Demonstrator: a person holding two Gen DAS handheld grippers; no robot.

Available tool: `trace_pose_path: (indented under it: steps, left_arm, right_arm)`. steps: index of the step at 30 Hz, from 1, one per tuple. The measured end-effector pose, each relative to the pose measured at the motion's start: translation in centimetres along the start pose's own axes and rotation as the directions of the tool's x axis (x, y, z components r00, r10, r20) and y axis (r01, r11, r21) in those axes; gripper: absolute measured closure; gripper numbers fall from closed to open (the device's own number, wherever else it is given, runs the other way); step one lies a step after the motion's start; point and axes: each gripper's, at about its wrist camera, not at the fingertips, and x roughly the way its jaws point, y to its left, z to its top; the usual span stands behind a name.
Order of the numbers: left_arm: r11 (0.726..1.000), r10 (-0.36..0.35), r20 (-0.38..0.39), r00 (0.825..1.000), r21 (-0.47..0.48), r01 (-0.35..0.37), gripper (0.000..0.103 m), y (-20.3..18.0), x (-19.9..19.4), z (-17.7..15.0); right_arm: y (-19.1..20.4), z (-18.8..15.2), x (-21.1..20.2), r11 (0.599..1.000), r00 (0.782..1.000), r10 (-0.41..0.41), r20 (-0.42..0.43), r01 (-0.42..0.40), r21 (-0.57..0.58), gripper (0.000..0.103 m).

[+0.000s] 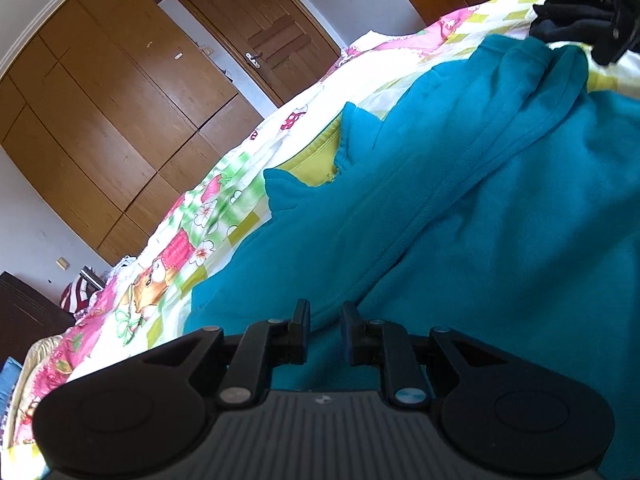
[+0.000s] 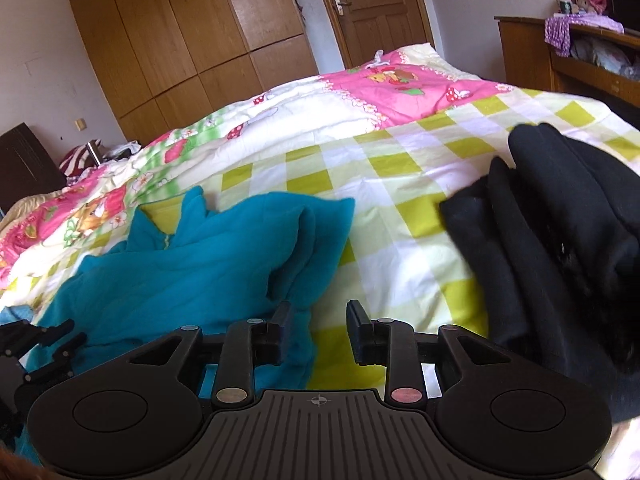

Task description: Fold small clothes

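- The wardrobe (image 2: 180,32) stands against the far wall on the left, and its doors are shut.
- A door (image 2: 368,8) next to it is shut too.
- The bed (image 2: 400,240) fills the middle, with a quilt of pink pictures and green and white squares.
- The blue top (image 2: 192,276) lies crumpled on the near left part of the bed. A bit of yellow lining (image 1: 316,160) shows at its neck.
- The left gripper (image 1: 325,322) is low over the blue top. Its fingers are a little apart. Blue cloth shows in the gap, but I cannot tell if the pads press on it.
- In the right view, the left gripper (image 2: 44,344) shows at the left edge, at the near edge of the blue top.
- The right gripper (image 2: 320,324) sits over the near edge of the bed. Its fingers are apart and hold nothing. The left finger (image 2: 282,320) is in front of the blue top's edge, and bare quilt shows in the gap.
- The black clothes (image 2: 560,240) lie in a heap on the right of the bed, apart from the blue top.
- In the left view, the right gripper (image 1: 616,36) shows at the top right, next to the black clothes (image 1: 568,12).
- A wooden shelf (image 2: 528,52) stands by the wall on the far right. A purple cloth (image 2: 560,32) hangs over its top edge. Toys (image 2: 576,0) sit on top. Pale bundles (image 2: 600,56) lie inside, too blurry to name.
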Motion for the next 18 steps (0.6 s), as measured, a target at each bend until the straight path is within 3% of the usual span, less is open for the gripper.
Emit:
trace_pose_path:
  steps: [4, 7, 8, 9, 10, 11, 14, 18]
  left_arm:
    - [0.994, -0.097, 0.014, 0.995, -0.047, 0.098, 0.069, -1.5, -2.5, 0.9]
    - [0.990, -0.143, 0.015, 0.990, 0.005, 0.143, 0.069, -3.9, -3.9, 1.1]
    - [0.985, -0.173, -0.003, 0.985, 0.020, 0.173, 0.069, -4.6, -4.2, 0.9]
    - [0.979, -0.203, -0.031, 0.979, 0.029, 0.204, 0.069, -5.2, -4.5, 0.7]
    - [0.974, -0.224, -0.062, 0.973, 0.028, 0.226, 0.069, -5.7, -4.7, 0.3]
    - [0.969, -0.244, -0.093, 0.965, 0.025, 0.247, 0.077, -6.4, -5.2, -0.2]
    - [0.967, -0.236, -0.096, 0.967, 0.074, 0.244, 0.078, -7.3, -7.3, -0.9]
    - [0.977, -0.206, -0.082, 0.975, 0.038, 0.209, 0.067, -5.1, -10.1, -0.6]
  right_arm:
    - [0.8, -1.9, 1.3, 1.000, 0.999, 0.018, -0.051, -0.018, -0.015, 0.070]
    - [1.1, -3.1, 2.7, 0.994, 0.983, 0.096, -0.157, -0.086, 0.071, 0.068]
    - [1.4, -3.7, 2.5, 0.995, 0.983, 0.087, -0.163, -0.076, 0.069, 0.070]
    - [1.8, -4.1, 2.1, 0.997, 0.983, 0.069, -0.172, -0.062, 0.045, 0.074]
    - [2.0, -4.2, 1.7, 0.998, 0.979, 0.065, -0.195, -0.059, 0.034, 0.096]
    - [1.9, -4.4, 1.0, 0.996, 0.974, 0.080, -0.212, -0.070, 0.051, 0.097]
    - [1.9, -4.9, -1.2, 0.998, 0.974, 0.061, -0.218, -0.061, 0.006, 0.097]
    - [0.9, -5.4, -2.3, 0.998, 0.976, 0.043, -0.214, -0.035, 0.042, 0.094]
